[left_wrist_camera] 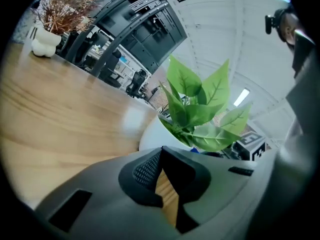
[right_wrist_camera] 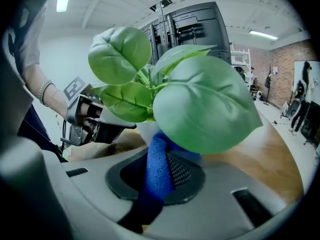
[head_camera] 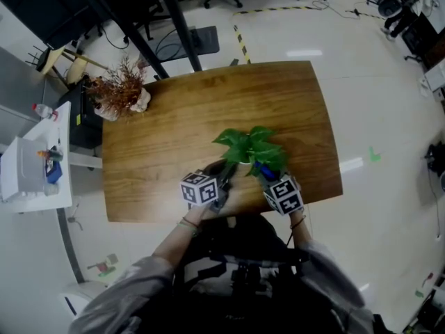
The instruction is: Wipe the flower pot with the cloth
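A leafy green plant [head_camera: 249, 147] stands in a white flower pot [left_wrist_camera: 154, 134] near the front edge of the wooden table [head_camera: 174, 138]. My right gripper [right_wrist_camera: 162, 159] is shut on a blue cloth [right_wrist_camera: 159, 169], which is pressed against the pot's [right_wrist_camera: 146, 130] side under the leaves. In the head view the blue cloth [head_camera: 263, 170] shows just right of the pot, ahead of the right gripper [head_camera: 270, 178]. My left gripper [left_wrist_camera: 160, 151] is shut with nothing in it, its tips close to the pot's left side. From the head view the left gripper [head_camera: 224, 181] sits just left of the pot.
A dried reddish plant in a white vase [head_camera: 124, 92] stands at the table's far left corner. A white side table [head_camera: 35, 176] with small items stands to the left. The table's front edge [head_camera: 229, 211] runs right under both grippers.
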Available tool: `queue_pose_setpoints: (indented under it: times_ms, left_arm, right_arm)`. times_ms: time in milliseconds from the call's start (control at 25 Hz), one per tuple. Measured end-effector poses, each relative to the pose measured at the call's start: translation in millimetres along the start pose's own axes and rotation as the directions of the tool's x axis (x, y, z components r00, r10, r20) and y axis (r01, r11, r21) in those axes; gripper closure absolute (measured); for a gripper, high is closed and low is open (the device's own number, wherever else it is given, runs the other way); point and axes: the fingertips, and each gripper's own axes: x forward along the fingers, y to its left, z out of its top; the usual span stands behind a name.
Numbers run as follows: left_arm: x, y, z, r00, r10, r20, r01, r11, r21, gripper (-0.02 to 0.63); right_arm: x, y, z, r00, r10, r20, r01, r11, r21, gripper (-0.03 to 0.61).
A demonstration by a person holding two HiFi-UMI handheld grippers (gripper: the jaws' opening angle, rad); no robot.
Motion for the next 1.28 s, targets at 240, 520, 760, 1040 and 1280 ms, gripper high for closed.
queue_pose_setpoints:
  times_ms: [240, 520, 760, 1040, 1280]
  left_arm:
    - [-4.2, 27.7, 25.1, 0.998, 0.041, 0.040, -0.040, 0.999, -0.003, 0.609]
    - [0.3, 43.9, 44.6, 0.998, 0.043, 0.054, -0.043, 0.999, -0.004, 0.609]
    - [-8.6, 29.9, 30.4, 0.999, 0.041, 0.036, -0.043, 0.998, 0.047, 0.609]
    - [-4.6, 4.3, 9.3, 0.999, 0.024, -0.027, -0.020, 0.988, 0.151, 0.609]
    - [1.9, 8.0, 14.1, 0.999, 0.023, -0.025, -0.020, 0.990, 0.139, 0.609]
  right_arm:
    - [13.3, 42.8, -2.5, 0.997, 0.073, -0.017, -0.073, 0.997, -0.004, 0.523]
    - [25.3, 65.1, -1.3, 0.993, 0.110, -0.035, -0.110, 0.994, -0.008, 0.522]
    - [-9.3, 25.8, -9.4, 1.000, 0.025, 0.001, -0.025, 0.996, 0.081, 0.522]
    - [-12.5, -35.6, 14.4, 0.997, -0.064, 0.041, 0.061, 0.995, 0.075, 0.523]
    - [11.8, -29.3, 30.0, 0.999, 0.022, 0.039, -0.023, 1.000, 0.013, 0.523]
